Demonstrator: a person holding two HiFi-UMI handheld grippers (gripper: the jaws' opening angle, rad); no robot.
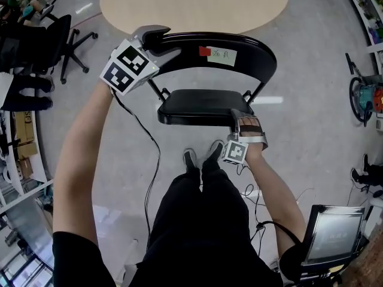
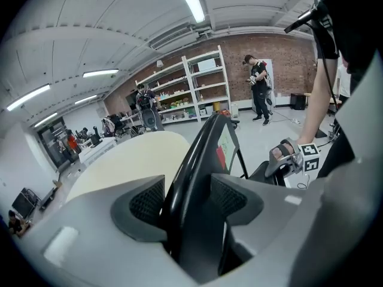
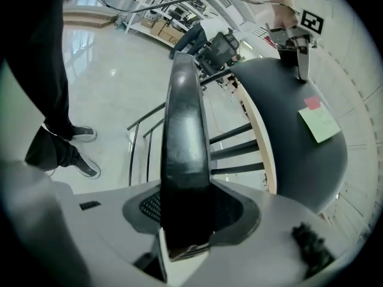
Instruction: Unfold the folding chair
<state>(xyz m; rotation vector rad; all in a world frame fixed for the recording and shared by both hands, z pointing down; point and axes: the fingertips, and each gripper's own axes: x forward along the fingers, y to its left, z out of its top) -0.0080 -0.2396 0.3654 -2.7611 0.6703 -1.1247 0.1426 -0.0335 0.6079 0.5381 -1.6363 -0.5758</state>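
Head view: the folding chair (image 1: 179, 48) stands on the floor (image 1: 311, 118), seat (image 1: 197, 103) level. The left gripper (image 1: 157, 39) clamps its backrest's (image 1: 254, 55) top-left rim; the right gripper (image 1: 239, 115), nearer the person, grips the seat's front-right edge.

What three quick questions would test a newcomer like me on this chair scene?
1. True or false: the right gripper clamps the chair seat.
2. The left gripper has which part between its jaws? A leg, B backrest, C table.
3. Fill in: the small sticker beside the pale note is ___.
Key: 1 true; 2 B; 3 red.
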